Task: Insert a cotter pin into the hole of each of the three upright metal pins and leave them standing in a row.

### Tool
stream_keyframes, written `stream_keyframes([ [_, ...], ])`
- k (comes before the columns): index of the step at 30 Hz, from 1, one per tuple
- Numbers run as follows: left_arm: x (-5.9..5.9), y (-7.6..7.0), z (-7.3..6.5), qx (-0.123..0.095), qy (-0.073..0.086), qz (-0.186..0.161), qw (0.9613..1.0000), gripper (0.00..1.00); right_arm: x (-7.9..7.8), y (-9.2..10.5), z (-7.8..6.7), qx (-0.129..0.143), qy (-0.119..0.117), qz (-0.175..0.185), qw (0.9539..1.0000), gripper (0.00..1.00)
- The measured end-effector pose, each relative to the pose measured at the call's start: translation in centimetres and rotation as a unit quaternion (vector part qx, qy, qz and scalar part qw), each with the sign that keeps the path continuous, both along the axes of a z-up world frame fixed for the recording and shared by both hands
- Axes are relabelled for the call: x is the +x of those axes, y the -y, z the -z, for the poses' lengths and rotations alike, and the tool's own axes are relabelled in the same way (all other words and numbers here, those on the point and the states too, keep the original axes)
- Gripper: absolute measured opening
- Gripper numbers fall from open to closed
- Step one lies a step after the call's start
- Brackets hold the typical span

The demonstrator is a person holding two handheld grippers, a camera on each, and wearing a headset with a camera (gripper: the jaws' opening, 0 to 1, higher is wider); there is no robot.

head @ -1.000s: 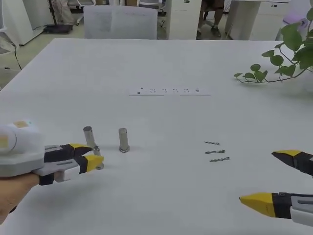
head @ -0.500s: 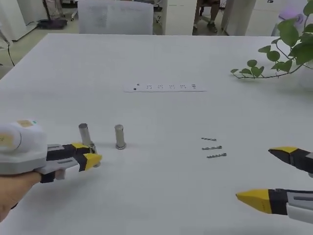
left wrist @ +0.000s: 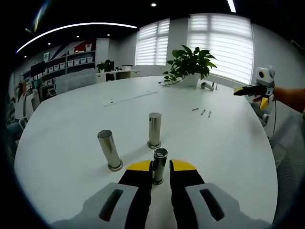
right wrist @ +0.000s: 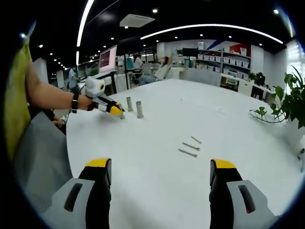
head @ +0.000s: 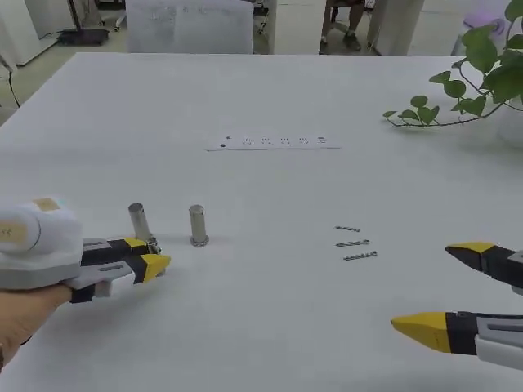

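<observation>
1. White table (head: 270, 98) was recorded in an open office. A plant (head: 482, 73) was noted at its far right edge, and a socket strip (head: 272, 144) was set into the far middle.
2. Two of the metal pins were seen standing upright at the near left: the left pin (head: 137, 220) and the middle pin (head: 197, 225), side by side but not touching.
3. The third pin (left wrist: 159, 160) was found upright just nearer than those two. It was clamped low down by the left gripper (head: 155, 253), whose jaws were drawn in tight against its sides.
4. Three cotter pins (head: 353, 242) were logged lying loose in a short stack of parallel lines on the table, to the right of the metal pins and well apart from them.
5. The right gripper (head: 422, 286) was held at the near right with its jaws spread wide and nothing between them. The cotter pins were seen beyond its tips, untouched.
</observation>
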State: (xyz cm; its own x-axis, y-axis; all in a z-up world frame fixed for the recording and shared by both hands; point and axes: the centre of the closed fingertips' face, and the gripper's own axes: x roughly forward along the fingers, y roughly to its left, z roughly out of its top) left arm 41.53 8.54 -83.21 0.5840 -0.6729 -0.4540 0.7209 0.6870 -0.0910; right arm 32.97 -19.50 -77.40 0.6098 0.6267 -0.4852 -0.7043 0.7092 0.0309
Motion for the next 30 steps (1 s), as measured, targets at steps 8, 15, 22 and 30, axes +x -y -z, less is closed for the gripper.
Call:
stream_keyframes([
  [8,-0.21,-0.18,-0.02,0.003,-0.005,-0.006,1.0,0.13,-0.03,-0.19,-0.12,0.008,0.001,-0.002,1.0,0.86],
  [15,-0.36,-0.27,-0.17,0.008,-0.002,-0.004,1.0,0.13,-0.05,-0.17,-0.06,0.009,0.001,-0.002,1.0,0.85],
  [22,-0.05,-0.32,-0.16,0.009,0.002,-0.006,0.9999,0.08,-0.07,-0.03,-0.06,0.008,0.0,-0.002,1.0,0.85],
  [30,0.01,-0.23,-0.22,0.014,0.005,-0.005,0.9999,0.07,0.01,-0.23,-0.1,0.01,0.0,-0.003,0.9999,0.85],
])
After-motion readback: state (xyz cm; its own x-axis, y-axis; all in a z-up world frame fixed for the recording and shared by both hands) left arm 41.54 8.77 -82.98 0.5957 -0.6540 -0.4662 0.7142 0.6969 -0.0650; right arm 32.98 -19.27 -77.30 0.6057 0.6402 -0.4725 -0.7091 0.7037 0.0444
